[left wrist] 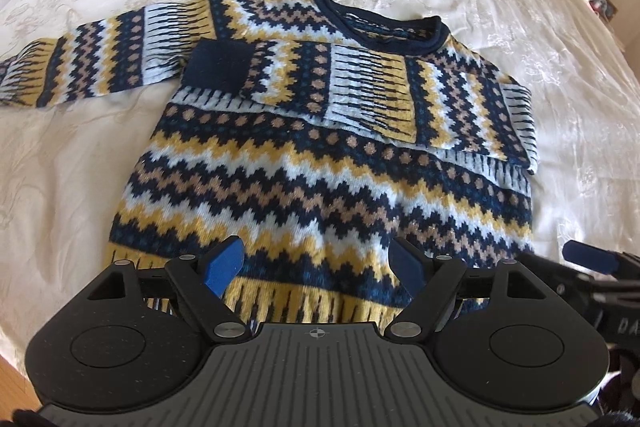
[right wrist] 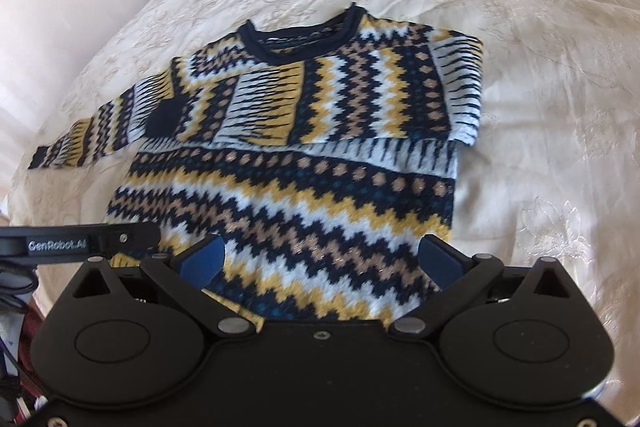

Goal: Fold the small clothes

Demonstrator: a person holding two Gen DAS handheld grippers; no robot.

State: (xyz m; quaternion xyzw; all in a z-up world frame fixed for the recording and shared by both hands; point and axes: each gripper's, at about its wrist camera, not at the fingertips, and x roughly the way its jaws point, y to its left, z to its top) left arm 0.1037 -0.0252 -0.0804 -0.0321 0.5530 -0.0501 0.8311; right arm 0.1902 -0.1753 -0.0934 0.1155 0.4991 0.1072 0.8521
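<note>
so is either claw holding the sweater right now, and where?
Neither. Left claw and right claw are both open above the sweater hem, nothing between the pads.

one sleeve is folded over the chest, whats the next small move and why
Probably send the left gripper toward the cuff of the spread sleeve. The sweater lies flat on the bedspread with its other sleeve already across the chest, so this one is left to fold. Both the left and the right gripper are open and empty above the hem.
</note>
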